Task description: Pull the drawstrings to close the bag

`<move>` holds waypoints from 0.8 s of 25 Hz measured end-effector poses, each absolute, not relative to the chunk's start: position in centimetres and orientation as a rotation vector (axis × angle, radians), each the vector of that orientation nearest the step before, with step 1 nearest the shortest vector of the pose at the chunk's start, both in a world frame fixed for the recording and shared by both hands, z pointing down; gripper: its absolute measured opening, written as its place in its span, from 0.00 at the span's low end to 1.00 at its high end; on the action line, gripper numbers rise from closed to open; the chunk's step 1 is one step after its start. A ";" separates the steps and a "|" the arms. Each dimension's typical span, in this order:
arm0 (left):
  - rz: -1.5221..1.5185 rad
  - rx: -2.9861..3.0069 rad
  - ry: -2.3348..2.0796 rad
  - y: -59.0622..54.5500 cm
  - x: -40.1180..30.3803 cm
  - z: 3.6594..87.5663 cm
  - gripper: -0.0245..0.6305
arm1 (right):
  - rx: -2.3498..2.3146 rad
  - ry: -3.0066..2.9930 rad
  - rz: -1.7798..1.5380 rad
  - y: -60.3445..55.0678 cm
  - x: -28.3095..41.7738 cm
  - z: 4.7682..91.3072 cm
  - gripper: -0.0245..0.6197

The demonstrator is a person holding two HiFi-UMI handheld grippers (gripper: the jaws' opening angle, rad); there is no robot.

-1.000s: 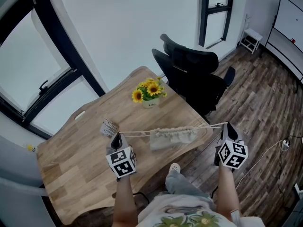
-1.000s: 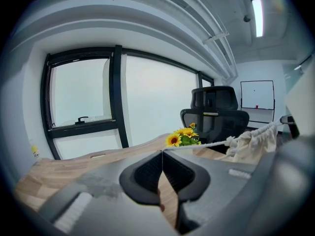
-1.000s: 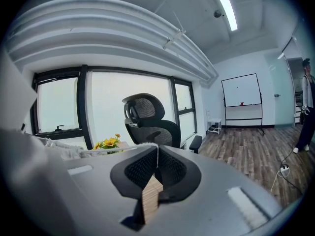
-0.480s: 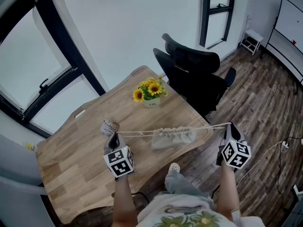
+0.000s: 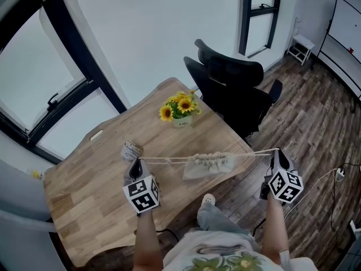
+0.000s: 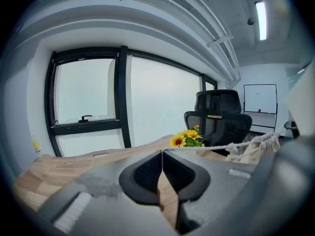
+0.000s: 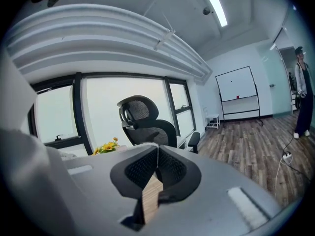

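Note:
A small beige cloth bag (image 5: 208, 165) hangs between my two grippers over the near right part of the wooden table (image 5: 101, 179), its mouth gathered into pleats. White drawstrings (image 5: 166, 160) run taut from it to both sides. My left gripper (image 5: 136, 163) is shut on the left drawstring end, and that cord (image 6: 216, 147) leaves its tips towards the bag (image 6: 258, 146) at the right. My right gripper (image 5: 277, 151), out past the table's right edge over the floor, is shut on the right drawstring (image 7: 147, 144), whose frayed end shows at its tips (image 7: 157, 149).
A pot of sunflowers (image 5: 179, 109) stands at the table's far side, and a small printed packet (image 5: 130, 151) lies just beyond my left gripper. A black office chair (image 5: 231, 89) sits behind the table on the right. A cable (image 5: 316, 185) crosses the wooden floor at the right.
My right gripper has moved further right and slightly down, away from the table. The drawstrings have stretched out and the bag's mouth has gathered tighter. The left gripper has barely shifted.

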State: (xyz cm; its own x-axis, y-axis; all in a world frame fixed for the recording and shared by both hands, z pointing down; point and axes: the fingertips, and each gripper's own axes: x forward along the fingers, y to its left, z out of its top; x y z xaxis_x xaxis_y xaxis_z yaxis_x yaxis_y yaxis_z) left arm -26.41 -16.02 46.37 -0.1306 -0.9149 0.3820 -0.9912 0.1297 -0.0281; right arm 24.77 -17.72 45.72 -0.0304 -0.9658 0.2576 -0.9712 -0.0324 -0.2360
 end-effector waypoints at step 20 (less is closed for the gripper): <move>0.412 1.808 -2.137 -16.2 -27.7 47.1 0.05 | 2.348 -2.219 0.939 -18.0 25.3 46.3 0.04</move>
State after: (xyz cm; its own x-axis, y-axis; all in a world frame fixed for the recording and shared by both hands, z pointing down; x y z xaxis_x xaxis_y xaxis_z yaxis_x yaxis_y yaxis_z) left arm -27.67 -16.21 47.12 -0.1551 -0.8971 0.4138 -0.9866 0.1620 -0.0187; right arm 25.31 -18.00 46.29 -0.0130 -0.9709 0.2391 -0.8477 -0.1161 -0.5177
